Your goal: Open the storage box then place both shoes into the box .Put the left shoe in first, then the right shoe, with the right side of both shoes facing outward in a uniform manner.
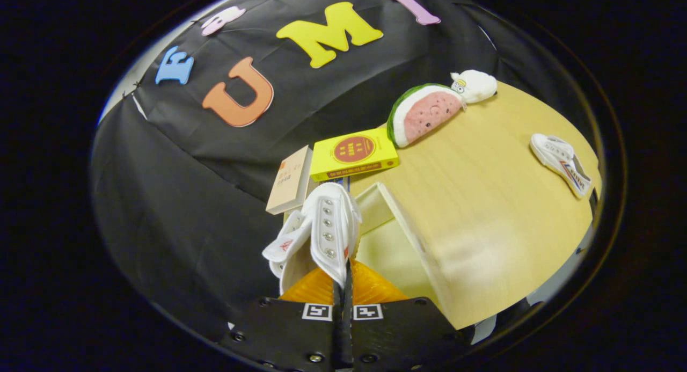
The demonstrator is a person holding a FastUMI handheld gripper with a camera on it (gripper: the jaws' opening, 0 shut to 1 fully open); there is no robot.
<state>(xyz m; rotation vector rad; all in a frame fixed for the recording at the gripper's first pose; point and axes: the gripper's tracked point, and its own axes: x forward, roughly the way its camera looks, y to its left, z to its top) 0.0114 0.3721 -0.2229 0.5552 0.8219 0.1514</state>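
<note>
A: Gripper (342,286) — jaws pressed nearly together, pinching the edge of a white canvas shoe (322,230), metal eyelets in a row, tongue flopped out at ten o'clock.

B: And under the shoe?

A: Ribbed orange plastic, glossy, curved — part of the storage box (354,289) by the look, just ahead of the fingers. Pale flat panel (400,221) rising at two o'clock from it; lid or wall, cannot tell.

B: Second shoe?

A: White too (561,162), lying on its side well apart, out at two o'clock on the table (494,200).

B: Surface?

A: Smooth light wood, faint grain, soft glare. Beyond the fingers at twelve: yellow carton (354,153), tan box (290,180) upright beside it. Further, at one o'clock, plush watermelon slice (424,114), fuzzy, touching a small white plush (475,85). Black wrinkled cloth behind.
</note>
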